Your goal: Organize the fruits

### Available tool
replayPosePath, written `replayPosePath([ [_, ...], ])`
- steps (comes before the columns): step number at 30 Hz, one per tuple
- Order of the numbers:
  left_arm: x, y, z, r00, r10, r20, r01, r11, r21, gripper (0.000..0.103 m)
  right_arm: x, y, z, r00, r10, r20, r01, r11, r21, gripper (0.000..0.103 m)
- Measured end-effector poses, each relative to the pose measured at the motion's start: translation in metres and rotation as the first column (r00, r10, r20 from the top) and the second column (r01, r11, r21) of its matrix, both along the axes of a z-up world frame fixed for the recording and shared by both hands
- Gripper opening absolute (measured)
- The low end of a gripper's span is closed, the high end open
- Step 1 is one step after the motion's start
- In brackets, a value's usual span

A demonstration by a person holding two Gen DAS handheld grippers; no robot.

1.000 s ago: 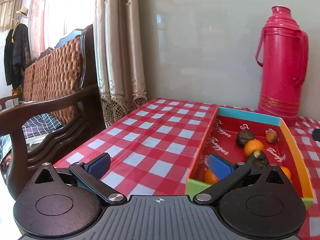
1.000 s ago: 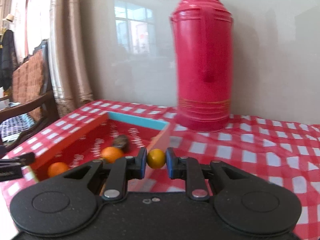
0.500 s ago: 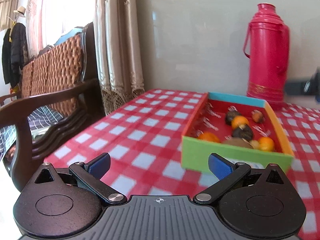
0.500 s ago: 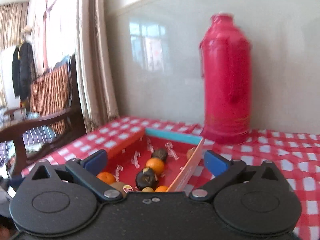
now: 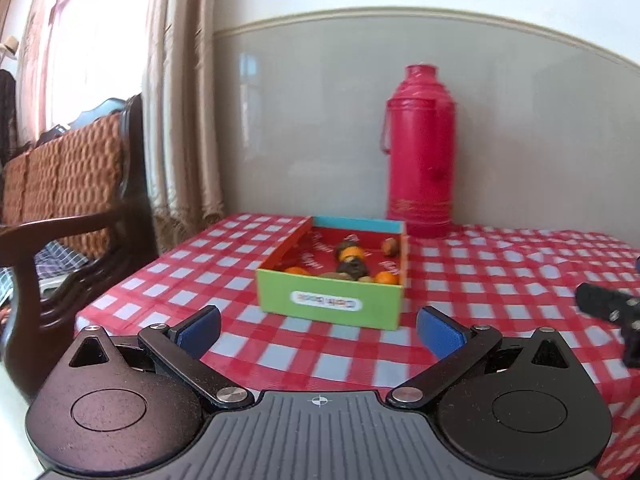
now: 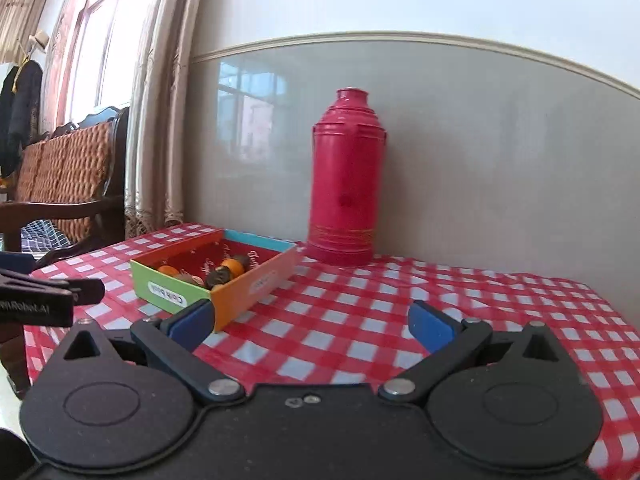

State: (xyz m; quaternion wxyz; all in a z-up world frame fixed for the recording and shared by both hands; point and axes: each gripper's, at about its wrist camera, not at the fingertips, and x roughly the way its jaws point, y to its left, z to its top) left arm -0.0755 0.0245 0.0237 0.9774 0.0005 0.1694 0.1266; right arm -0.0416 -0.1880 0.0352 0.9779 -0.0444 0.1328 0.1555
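The fruits (image 5: pixel 349 265) are sitting in the box (image 5: pixel 330 303), which is standing on the checked bench (image 5: pixel 500 272) in front of the red flask (image 5: pixel 418 160). They are looking small, round and light: a few orange ones, some dark ones and a brownish one, lying close together on the red floor of the box. The orange ones are probably smooth-skinned and apt to roll or slip, and soft enough to bruise, so a tool would do best taking one across its widest part with a gentle squeeze, coming down from above so the pads clear the box walls. The box itself is looking like thin card, light and easy to shove.

The left tool (image 5: pixel 319 330) is standing wide apart with nothing between its pads. The right tool (image 6: pixel 311 326) is likewise spread fully and carrying nothing.

A second ago the right tool was pinching a small yellow-orange fruit just over the box's edge; now that fruit is gone from its pads. Both tools were then close over the box; now they are hanging well back from it, with the whole box and a stretch of bare cloth showing ahead of each. No loose fruit is showing on the bench, so the sorting is looking about finished.
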Motion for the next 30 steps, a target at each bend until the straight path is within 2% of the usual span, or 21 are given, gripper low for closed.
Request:
replayPosePath([
  [5, -0.005, -0.013, -0.006, 0.999, -0.025, 0.042, 0.024, 1.0, 0.018, 0.103, -0.01, -0.008, -0.006, 0.998, -0.035, 0.048, 0.035, 0.999, -0.001, 0.098],
  [13, -0.005, -0.013, -0.008, 0.998, -0.011, 0.055, 0.011, 1.0, 0.005, 0.103, -0.004, -0.015, -0.009, 0.998, -0.066, 0.004, 0.066, 0.996, 0.063, 0.098],
  [23, -0.007, -0.004, -0.01, 0.998, 0.0, 0.061, 0.002, 0.999, -0.039, 0.103, -0.006, -0.009, -0.009, 0.998, -0.053, 0.018, 0.053, 0.999, 0.012, 0.098],
  [30, -0.005, -0.005, -0.011, 0.998, 0.001, 0.059, 0.001, 0.999, -0.041, 0.103, -0.005, -0.008, -0.008, 0.999, -0.053, 0.012, 0.053, 0.999, 0.006, 0.098],
])
